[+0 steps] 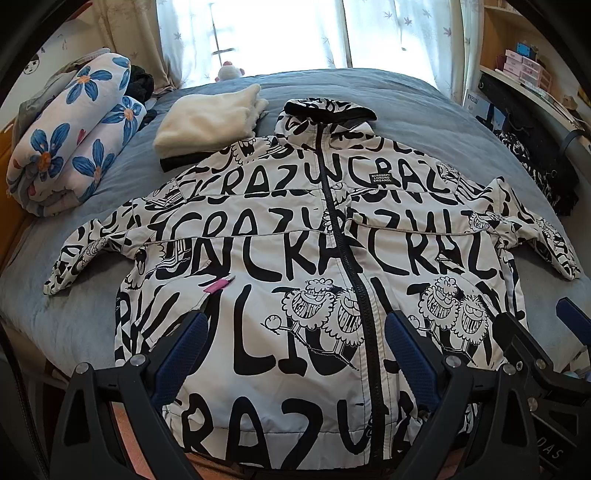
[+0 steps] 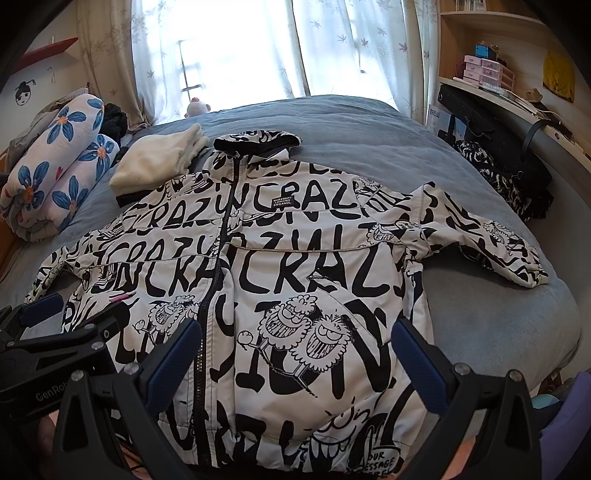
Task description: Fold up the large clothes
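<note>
**Jacket laid flat, both grippers above the hem**

Bedroom with a curtained window (image 1: 258,33) behind; a blue-grey bed (image 1: 424,110) serves as the work surface. A black-and-white printed jacket (image 1: 295,236) lies face up on it, zipped, sleeves spread to either side, hood toward the window.

Left gripper (image 1: 295,354): fingers spread wide, nothing between them, no visible contact with cloth. It stands over the lower front of the jacket, the zip (image 1: 354,280) running up just inside its right finger.

Right gripper (image 2: 297,360): fingers likewise wide apart and empty. It stands over the jacket's lower right panel, the zip beside its left finger; the hem lies directly under it.

A folded cream garment (image 1: 207,118) touches the jacket's shoulder. A rolled floral quilt (image 1: 70,140) sits at the bed's left edge.
</note>
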{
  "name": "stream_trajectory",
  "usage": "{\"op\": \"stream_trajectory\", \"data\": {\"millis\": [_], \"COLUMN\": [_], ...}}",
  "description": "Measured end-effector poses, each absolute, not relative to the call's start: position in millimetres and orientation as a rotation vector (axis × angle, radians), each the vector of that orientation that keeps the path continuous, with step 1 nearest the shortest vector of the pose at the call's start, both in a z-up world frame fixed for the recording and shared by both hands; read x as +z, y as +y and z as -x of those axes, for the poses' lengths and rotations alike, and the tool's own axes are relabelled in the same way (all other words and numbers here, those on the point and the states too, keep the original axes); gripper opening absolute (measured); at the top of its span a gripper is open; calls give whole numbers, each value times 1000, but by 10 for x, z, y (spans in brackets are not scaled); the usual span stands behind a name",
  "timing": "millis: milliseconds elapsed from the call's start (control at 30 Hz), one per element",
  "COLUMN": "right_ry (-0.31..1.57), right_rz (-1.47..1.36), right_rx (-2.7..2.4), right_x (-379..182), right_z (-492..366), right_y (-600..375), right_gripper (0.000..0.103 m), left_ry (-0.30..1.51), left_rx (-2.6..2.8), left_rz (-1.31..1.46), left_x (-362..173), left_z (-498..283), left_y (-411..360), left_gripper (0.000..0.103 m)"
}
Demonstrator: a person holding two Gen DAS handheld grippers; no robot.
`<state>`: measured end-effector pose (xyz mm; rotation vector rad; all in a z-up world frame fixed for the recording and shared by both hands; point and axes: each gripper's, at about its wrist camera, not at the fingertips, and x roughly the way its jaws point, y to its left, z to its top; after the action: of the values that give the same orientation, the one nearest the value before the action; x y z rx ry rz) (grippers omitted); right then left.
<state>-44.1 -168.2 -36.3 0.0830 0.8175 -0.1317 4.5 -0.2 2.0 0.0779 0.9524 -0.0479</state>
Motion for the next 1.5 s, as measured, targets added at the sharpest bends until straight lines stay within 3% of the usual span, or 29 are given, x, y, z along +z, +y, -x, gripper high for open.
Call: {"op": "stream_trajectory", "data": {"millis": [767,1033,1500], "right_ry": [742,681,579], "right_rz": [-69,-101,-196], "right_rx": [-181,-245,-370], "right_x": [-231,-28,222], "right_z": [361,282,259], "right_y": [-2107,-2531,-3480], "right_gripper": [103,103,103], "left_ry": [852,722,719], "left_rx": [-60,-157,-284], "left_rz": [-154,-226,-239], "left_x": [175,462,569], "left_z": [-207,-369,-857], "left_y": [-349,-794,-1739], "left_gripper": [96,96,96]}}
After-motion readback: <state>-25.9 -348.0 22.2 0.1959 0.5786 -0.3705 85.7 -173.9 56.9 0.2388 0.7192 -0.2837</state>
